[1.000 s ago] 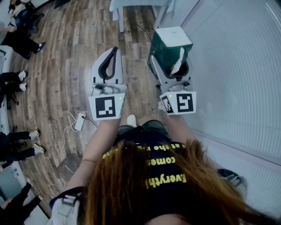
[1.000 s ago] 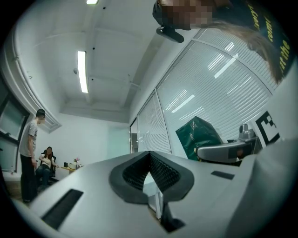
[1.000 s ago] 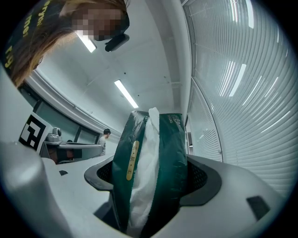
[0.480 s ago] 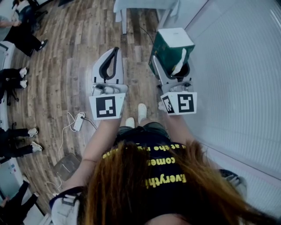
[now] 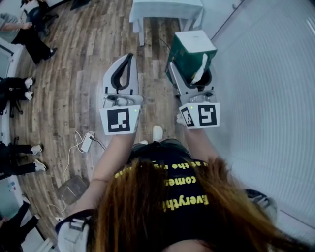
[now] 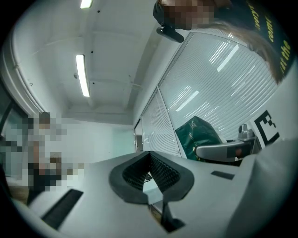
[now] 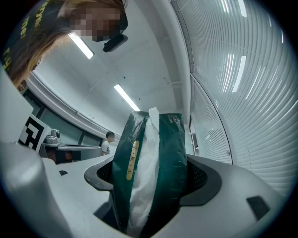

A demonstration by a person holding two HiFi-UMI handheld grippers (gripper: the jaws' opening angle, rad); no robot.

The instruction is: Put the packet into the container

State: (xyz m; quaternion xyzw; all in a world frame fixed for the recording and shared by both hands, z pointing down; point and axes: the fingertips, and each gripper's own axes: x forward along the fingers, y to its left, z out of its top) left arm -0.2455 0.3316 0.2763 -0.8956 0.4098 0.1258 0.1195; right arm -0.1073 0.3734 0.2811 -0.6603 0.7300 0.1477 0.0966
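Observation:
The green packet (image 5: 191, 53) with white tissue showing at its mouth is held out in front of me over the floor, and my right gripper (image 5: 196, 75) is shut on it. In the right gripper view the packet (image 7: 160, 158) stands upright and fills the gap between the two pads. My left gripper (image 5: 128, 58) is level with it to the left, shut with nothing in it; its pads (image 6: 160, 168) meet at the tip. The packet (image 6: 199, 134) also shows in the left gripper view, at the right. I see no container in any view.
A white table (image 5: 166, 9) stands ahead at the top of the head view. A white slatted wall (image 5: 268, 78) runs along the right. On the wooden floor lie a power strip (image 5: 87, 142) with its cable and a grey box (image 5: 73, 187). Seated people's legs (image 5: 19, 91) line the left edge.
The white table has come further into view at the top and the floor has slid down: the person is walking forward. Both grippers keep their pose, and the right one still holds the packet.

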